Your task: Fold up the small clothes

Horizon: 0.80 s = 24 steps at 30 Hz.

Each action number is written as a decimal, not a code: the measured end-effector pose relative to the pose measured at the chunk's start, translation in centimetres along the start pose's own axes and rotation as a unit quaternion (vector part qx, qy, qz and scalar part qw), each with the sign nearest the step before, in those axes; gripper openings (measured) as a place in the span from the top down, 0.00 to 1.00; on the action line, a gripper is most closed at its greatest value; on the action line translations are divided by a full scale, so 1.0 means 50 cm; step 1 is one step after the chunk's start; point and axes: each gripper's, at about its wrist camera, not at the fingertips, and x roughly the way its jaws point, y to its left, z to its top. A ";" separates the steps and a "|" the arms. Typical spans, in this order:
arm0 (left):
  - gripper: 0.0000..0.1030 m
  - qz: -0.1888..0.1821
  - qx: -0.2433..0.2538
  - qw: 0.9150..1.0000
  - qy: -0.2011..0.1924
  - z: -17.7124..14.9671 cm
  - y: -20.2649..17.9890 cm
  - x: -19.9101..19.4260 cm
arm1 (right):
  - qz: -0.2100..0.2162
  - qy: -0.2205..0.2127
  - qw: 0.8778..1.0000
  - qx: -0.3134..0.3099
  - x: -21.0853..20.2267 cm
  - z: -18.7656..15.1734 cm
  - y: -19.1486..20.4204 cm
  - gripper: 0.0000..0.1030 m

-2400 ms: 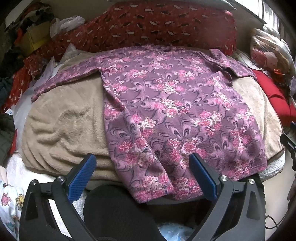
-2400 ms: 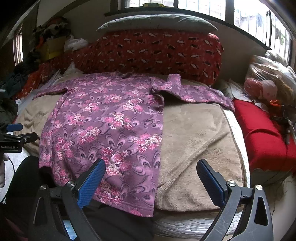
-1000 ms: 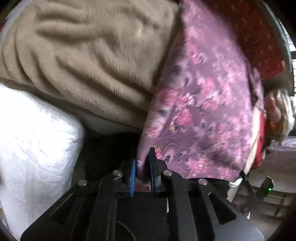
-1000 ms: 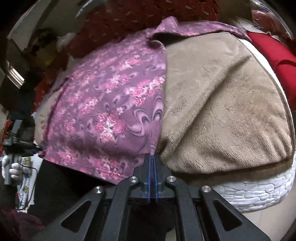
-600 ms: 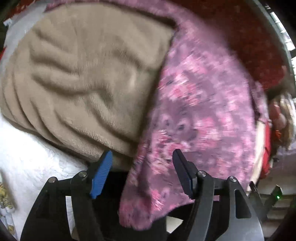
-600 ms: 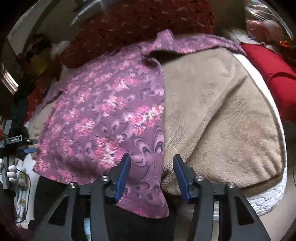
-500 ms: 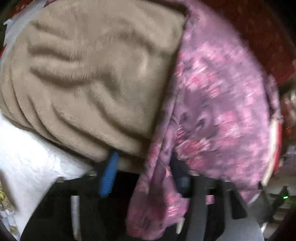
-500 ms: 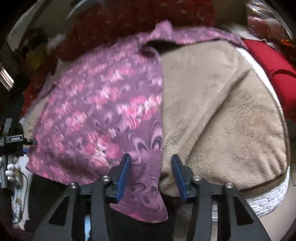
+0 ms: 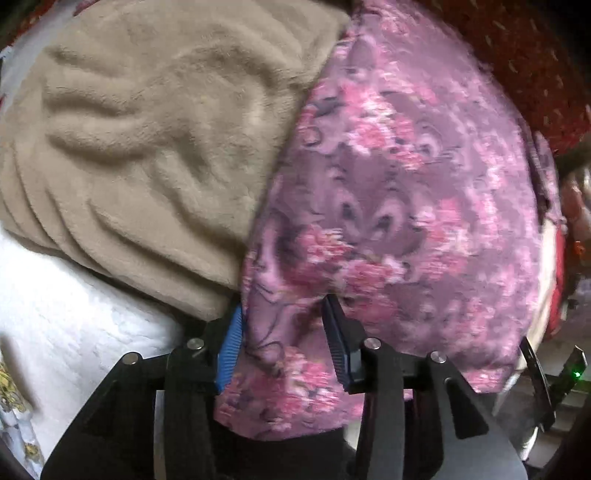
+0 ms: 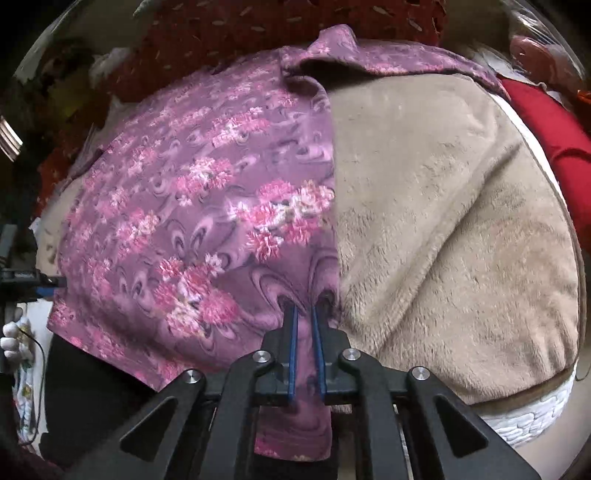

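A purple floral long-sleeved top (image 9: 406, 192) lies spread over a beige fleece blanket (image 9: 147, 147) on a bed. My left gripper (image 9: 284, 314) straddles the top's lower left hem edge, jaws part open with cloth between them. My right gripper (image 10: 304, 314) sits at the top's (image 10: 207, 206) lower right hem corner, its jaws nearly closed on a pinched fold of the cloth. The right sleeve (image 10: 399, 59) stretches out at the back over the blanket (image 10: 443, 221).
A red patterned pillow (image 10: 277, 26) lies behind the top. A red cushion (image 10: 554, 129) lies to the right. A white quilted mattress edge (image 9: 74, 314) shows below the blanket. The left gripper shows at the left rim of the right wrist view (image 10: 22, 284).
Both grippers shut on the hem, opened and drew back, then moved in again. The right jaws have now narrowed onto the right hem corner; the left jaws have narrowed around the left hem edge.
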 end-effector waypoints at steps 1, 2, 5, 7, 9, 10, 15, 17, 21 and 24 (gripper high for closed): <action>0.61 -0.013 0.005 1.000 -0.009 0.004 -0.006 -0.018 | 0.013 -0.018 1.000 0.005 -0.021 0.010 -0.006 0.90; 0.61 -0.019 0.010 1.000 -0.016 0.007 -0.012 -0.029 | 0.022 -0.036 0.999 0.012 -0.041 0.021 -0.015 0.90; 0.60 -0.044 0.034 0.998 -0.037 0.029 -0.048 -0.071 | 0.023 -0.088 0.994 0.060 -0.100 0.072 -0.079 0.72; 0.56 -0.056 0.056 0.995 -0.057 0.053 -0.085 -0.093 | 0.010 -0.120 0.986 0.113 -0.127 0.115 -0.148 0.64; 0.50 -0.052 0.072 0.993 -0.073 0.060 -0.136 -0.099 | 0.004 -0.144 0.975 0.168 -0.140 0.155 -0.220 0.63; 0.50 -0.053 0.082 0.992 -0.079 0.071 -0.164 -0.099 | 0.008 -0.156 0.966 0.208 -0.141 0.180 -0.271 0.62; 0.50 -0.069 0.100 0.989 -0.086 0.143 -0.298 -0.049 | 0.027 -0.189 0.922 0.336 -0.104 0.260 -0.427 0.53; 0.50 -0.074 0.105 0.988 -0.085 0.181 -0.337 -0.022 | 0.040 -0.191 0.908 0.371 -0.069 0.296 -0.480 0.52; 0.50 -0.093 0.115 0.987 -0.070 0.243 -0.405 0.030 | 0.053 -0.191 0.890 0.411 0.020 0.366 -0.540 0.52; 0.50 -0.104 0.123 0.985 -0.064 0.274 -0.455 0.060 | 0.063 -0.196 0.871 0.446 0.091 0.413 -0.581 0.52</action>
